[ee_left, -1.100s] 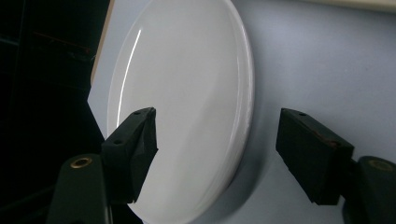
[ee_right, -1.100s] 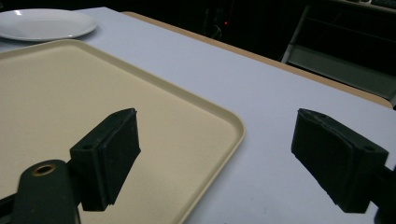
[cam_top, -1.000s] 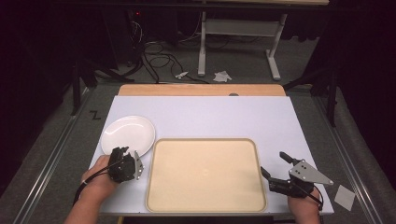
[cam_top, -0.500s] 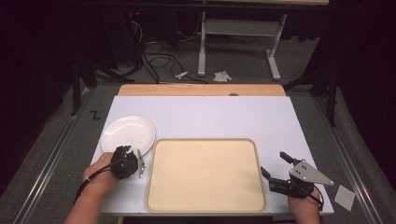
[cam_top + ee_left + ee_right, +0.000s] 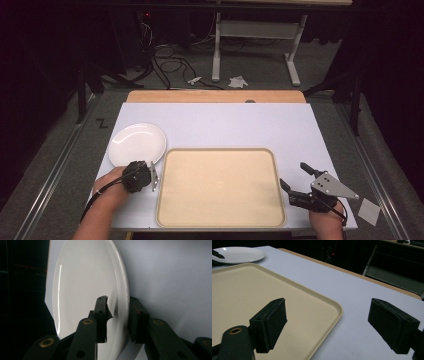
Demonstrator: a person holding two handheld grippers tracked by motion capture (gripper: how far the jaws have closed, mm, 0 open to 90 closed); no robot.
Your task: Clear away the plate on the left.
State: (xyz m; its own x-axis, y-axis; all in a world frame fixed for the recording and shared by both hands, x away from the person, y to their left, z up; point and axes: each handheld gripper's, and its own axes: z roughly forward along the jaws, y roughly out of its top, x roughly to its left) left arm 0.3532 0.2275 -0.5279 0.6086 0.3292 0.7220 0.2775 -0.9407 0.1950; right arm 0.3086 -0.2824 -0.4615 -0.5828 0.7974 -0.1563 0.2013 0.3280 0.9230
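Your left gripper [image 5: 116, 320] has just been closing its jaws, and the rim of the white plate [image 5: 85, 285] sits right between them: one jaw lies over the top face of the plate, the other hugs the outer edge from the counter side. They look snug on the rim now, so I'd call that a grip on the plate, though it's a thin lip and there's not much of it inside the jaws. From the high view the left gripper [image 5: 145, 176] has crept up to the near edge of the plate [image 5: 137, 144], which rests flat on the white counter [image 5: 235, 125], just beside the far left corner of the beige tray [image 5: 220, 186]. The plate hasn't lifted or slid compared with a second ago, so all that's changed is the clamp going on. That pretty much means the pick-up step is ready to start, and the likely move is to carry the plate over onto the tray. Watch the tilt when you lift, a glossy plate held by one edge wants to swing down. Your right gripper [image 5: 297, 184] is parked at the tray's near right corner with its jaws wide apart, nothing between them, and in its own view the tray [image 5: 287, 297] rim runs just below those open jaws.
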